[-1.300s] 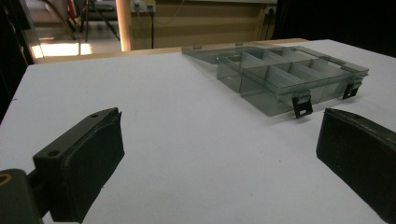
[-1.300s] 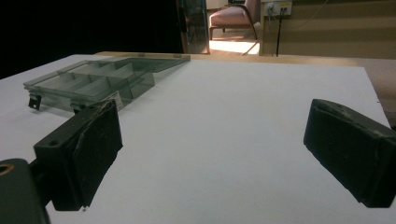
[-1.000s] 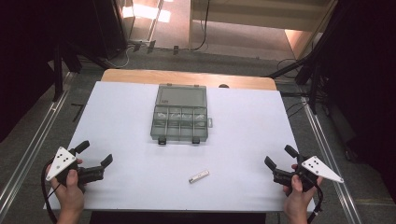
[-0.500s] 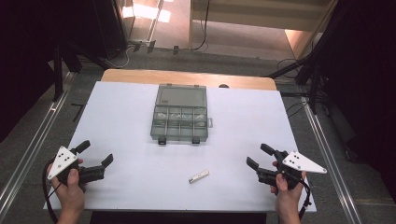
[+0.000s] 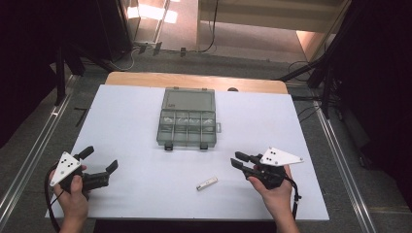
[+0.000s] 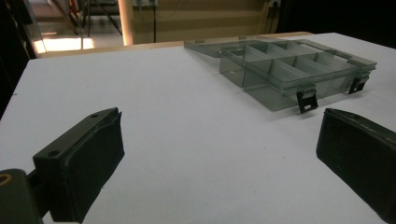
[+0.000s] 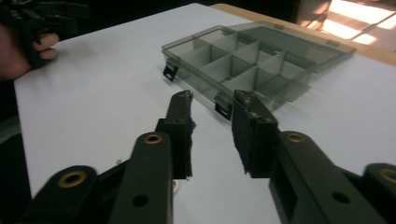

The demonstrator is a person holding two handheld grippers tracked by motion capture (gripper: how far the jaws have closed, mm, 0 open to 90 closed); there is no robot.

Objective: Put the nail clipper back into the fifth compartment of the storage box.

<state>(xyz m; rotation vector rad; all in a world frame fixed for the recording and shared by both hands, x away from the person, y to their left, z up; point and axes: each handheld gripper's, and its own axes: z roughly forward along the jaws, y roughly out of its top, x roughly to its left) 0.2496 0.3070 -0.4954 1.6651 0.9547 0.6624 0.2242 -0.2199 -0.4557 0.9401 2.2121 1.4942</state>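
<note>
On the white table (image 5: 121,126), an open compartment box (image 5: 187,123) holds small pale pieces.

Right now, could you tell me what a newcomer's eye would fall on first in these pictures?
Probably the smoky transparent plastic compartment box, lid open, at the far middle of the white table. Next, the small pale stick-shaped piece lying alone near the front edge. The left tool sits wide open at the front left; the right tool, jaws narrowly apart, sits right of the piece.
</note>
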